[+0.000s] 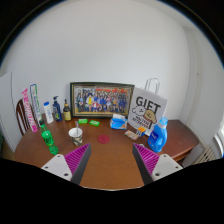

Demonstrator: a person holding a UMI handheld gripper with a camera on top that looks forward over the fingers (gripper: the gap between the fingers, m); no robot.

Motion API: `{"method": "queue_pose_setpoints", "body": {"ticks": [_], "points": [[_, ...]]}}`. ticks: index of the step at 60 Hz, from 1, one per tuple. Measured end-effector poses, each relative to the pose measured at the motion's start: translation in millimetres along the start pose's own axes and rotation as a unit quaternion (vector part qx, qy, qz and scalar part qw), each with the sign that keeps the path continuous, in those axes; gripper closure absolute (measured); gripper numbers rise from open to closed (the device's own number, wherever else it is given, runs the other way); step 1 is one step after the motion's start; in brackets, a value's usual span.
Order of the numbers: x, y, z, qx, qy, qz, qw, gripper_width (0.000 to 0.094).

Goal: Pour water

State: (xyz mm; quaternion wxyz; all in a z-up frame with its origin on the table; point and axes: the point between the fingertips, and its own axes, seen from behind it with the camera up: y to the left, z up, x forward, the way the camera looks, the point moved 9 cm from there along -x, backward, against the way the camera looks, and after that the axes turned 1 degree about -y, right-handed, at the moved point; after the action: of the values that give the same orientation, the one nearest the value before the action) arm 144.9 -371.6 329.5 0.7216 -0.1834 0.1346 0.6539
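My gripper (pixel 112 162) is open and empty above the near part of a brown wooden table (pixel 112 160); its two pink-padded fingers (pixel 66 162) stand far apart. Beyond the left finger a green bottle (pixel 51 140) stands on the table. Further back near the middle stands a small white cup (pixel 76 132). A red round coaster (pixel 102 139) lies on the table ahead of the fingers. A blue bottle (pixel 158 135) stands beyond the right finger.
A framed group photo (pixel 101 100) leans on the white wall at the back. A white gift bag (pixel 148 106) stands to its right. Bottles (pixel 57 109) and a pink box (pixel 30 108) stand at the back left. Small green pieces (pixel 89 122) lie near the frame.
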Motion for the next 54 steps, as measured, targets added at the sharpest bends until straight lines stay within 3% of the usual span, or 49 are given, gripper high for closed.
{"method": "queue_pose_setpoints", "body": {"ticks": [20,42,54], "points": [[3.9,74.0,-27.1,-0.008,0.016,-0.015,1.000,0.0081],[53.4,259.5,-77.2,0.033,-0.003,0.099,0.995,0.0075],[128.7,331.6,-86.0,0.024,-0.044,0.118,0.992,0.0076]]}}
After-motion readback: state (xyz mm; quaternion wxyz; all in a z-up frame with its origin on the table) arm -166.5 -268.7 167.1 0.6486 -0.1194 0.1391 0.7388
